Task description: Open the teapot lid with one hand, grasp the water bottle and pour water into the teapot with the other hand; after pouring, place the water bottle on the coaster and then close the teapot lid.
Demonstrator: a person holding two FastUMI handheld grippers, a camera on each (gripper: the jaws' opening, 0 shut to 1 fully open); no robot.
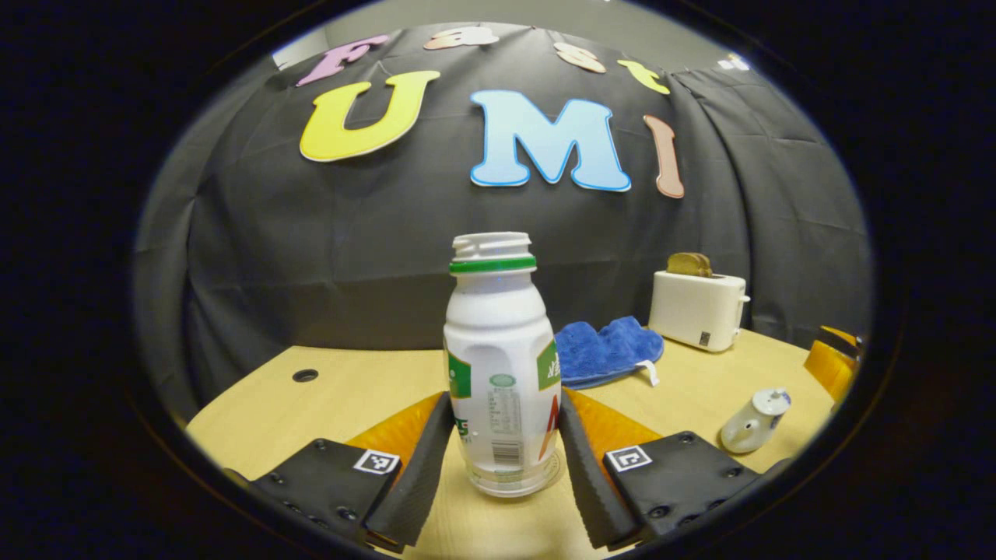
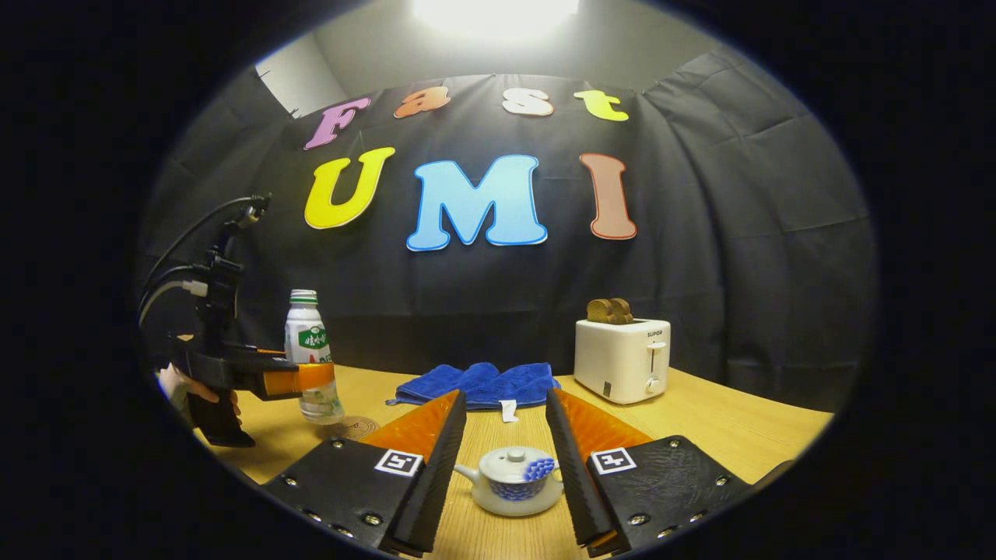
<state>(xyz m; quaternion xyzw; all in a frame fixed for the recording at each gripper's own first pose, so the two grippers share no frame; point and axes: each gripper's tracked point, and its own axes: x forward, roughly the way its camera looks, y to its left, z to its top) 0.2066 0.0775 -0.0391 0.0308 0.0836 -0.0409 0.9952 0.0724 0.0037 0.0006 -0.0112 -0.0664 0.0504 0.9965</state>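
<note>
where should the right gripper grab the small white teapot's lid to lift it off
By the round knob on top of the lid of the small white and blue ceramic teapot, coming straight down from above. The knob stands proud at the lid's centre, and the teapot sits upright on the wooden table between the open fingers of the right gripper; spout left.

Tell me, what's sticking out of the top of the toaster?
A brown slice of bread pokes out of the white toaster and leans a little. Its lower part is hidden inside the slot.
</note>
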